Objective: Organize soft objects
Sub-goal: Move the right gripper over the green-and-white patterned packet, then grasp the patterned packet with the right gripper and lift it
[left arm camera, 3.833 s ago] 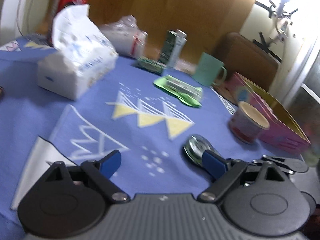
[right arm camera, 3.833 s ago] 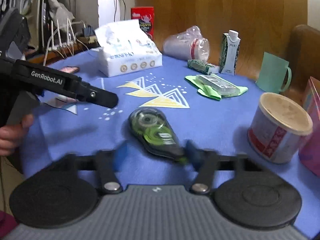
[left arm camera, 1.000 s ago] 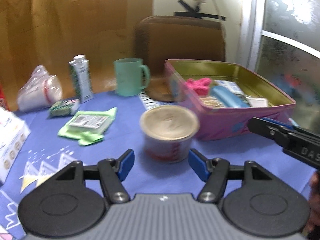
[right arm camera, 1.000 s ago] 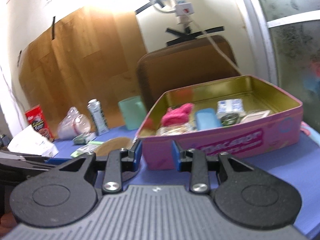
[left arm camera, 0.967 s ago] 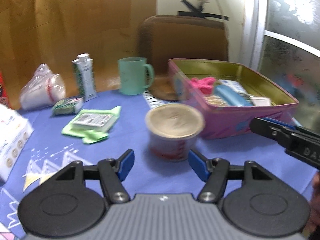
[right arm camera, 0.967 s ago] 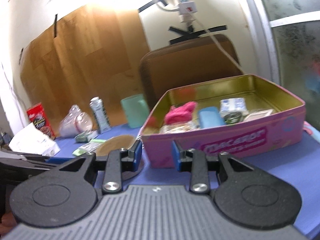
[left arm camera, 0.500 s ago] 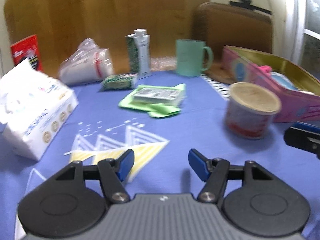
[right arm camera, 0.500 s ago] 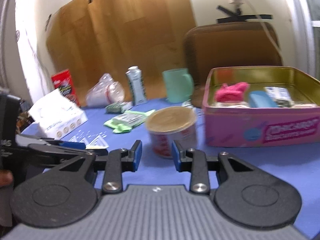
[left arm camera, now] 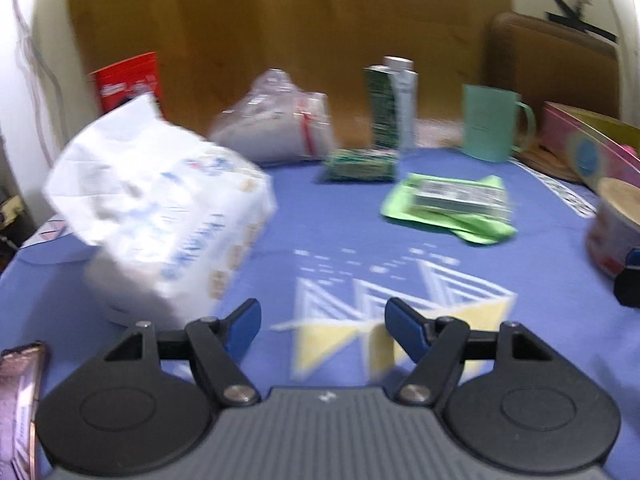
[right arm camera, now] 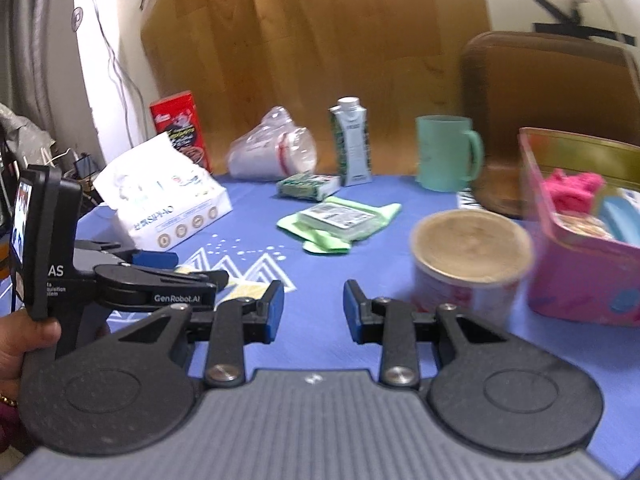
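A white soft tissue pack [left arm camera: 160, 216] lies on the blue tablecloth just ahead and left of my left gripper [left arm camera: 322, 326], which is open and empty. The tissue pack also shows in the right wrist view [right arm camera: 168, 196]. A green cloth with a flat packet on it [left arm camera: 452, 200] [right arm camera: 340, 220] lies mid-table. My right gripper [right arm camera: 314, 312] is open and empty, above the cloth near the paper tub [right arm camera: 468, 264]. The pink tin [right arm camera: 580, 248] at right holds a pink soft item [right arm camera: 572, 188] and other things. The left gripper's body [right arm camera: 120, 280] shows at left in the right wrist view.
A bag of plastic cups [right arm camera: 272, 152], a green carton [right arm camera: 352, 140], a small green packet [right arm camera: 308, 186], a teal mug [right arm camera: 444, 152] and a red box [right arm camera: 180, 128] stand along the back. A phone [left arm camera: 20, 400] lies at the left gripper's near left.
Both views have swung left, away from the pink tin toward the tissue pack. The left gripper now sits close to the tissue pack. Both grippers stay open and empty.
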